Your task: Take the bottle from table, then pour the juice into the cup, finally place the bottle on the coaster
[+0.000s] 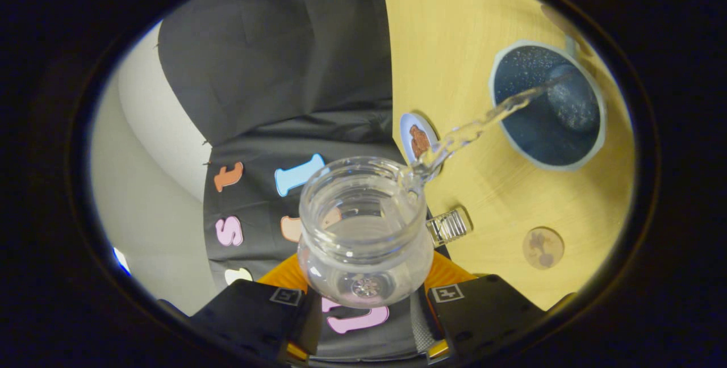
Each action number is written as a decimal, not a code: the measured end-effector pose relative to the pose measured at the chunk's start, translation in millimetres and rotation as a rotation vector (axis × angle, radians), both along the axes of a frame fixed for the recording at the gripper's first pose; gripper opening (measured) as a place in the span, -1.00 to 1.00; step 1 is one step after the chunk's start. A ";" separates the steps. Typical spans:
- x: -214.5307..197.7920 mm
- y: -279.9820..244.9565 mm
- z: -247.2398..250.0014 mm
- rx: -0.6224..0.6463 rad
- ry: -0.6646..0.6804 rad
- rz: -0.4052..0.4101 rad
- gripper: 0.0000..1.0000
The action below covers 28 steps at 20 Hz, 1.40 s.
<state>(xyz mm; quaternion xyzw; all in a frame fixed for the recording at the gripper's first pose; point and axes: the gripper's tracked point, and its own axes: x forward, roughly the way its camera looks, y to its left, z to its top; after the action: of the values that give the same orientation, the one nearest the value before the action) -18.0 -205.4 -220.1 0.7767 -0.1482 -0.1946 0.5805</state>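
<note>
Clamped from both sides, the clear glass bottle (366,231) sits between my gripper (363,305) fingers, one finger (255,314) pressing its left flank and the other finger (483,305) its right, so the jaws are pinching the bottle near its base. I am looking straight down its wide open mouth, and I can see clear liquid lying inside against the lower wall. The bottle is tipped toward two o'clock, with its lip out over the light wooden table (454,44).

From that lip a clear stream of juice (483,121) arcs toward two o'clock and lands inside the dark blue speckled cup (545,104), which stands on the table well beyond my fingers. A small white and blue dish with something brown on it (417,138) lies just past the bottle's rim at one o'clock, partly behind the stream. A clear ribbed cap (448,225) lies on the table at three o'clock, just beside the bottle. Farther out at four o'clock, a round brownish coaster (543,247) lies flat on the table, bare, apart from the cup and the cap.
</note>
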 end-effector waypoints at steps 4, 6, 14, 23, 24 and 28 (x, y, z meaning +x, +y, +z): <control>0.6 -2.0 2.9 0.010 -0.009 -0.012 0.34; 0.2 -3.0 4.9 0.015 -0.014 -0.020 0.34; 2.0 -3.0 7.5 0.036 -0.023 -0.035 0.34; 6.8 -9.1 11.7 0.067 -0.038 -0.075 0.34; 6.9 -9.7 11.5 0.069 -0.039 -0.078 0.34; 6.8 -15.3 14.9 0.078 -0.055 -0.094 0.34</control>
<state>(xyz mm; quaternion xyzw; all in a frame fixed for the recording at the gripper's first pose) -11.1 -220.7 -205.1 0.7960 -0.1926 -0.2057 0.5358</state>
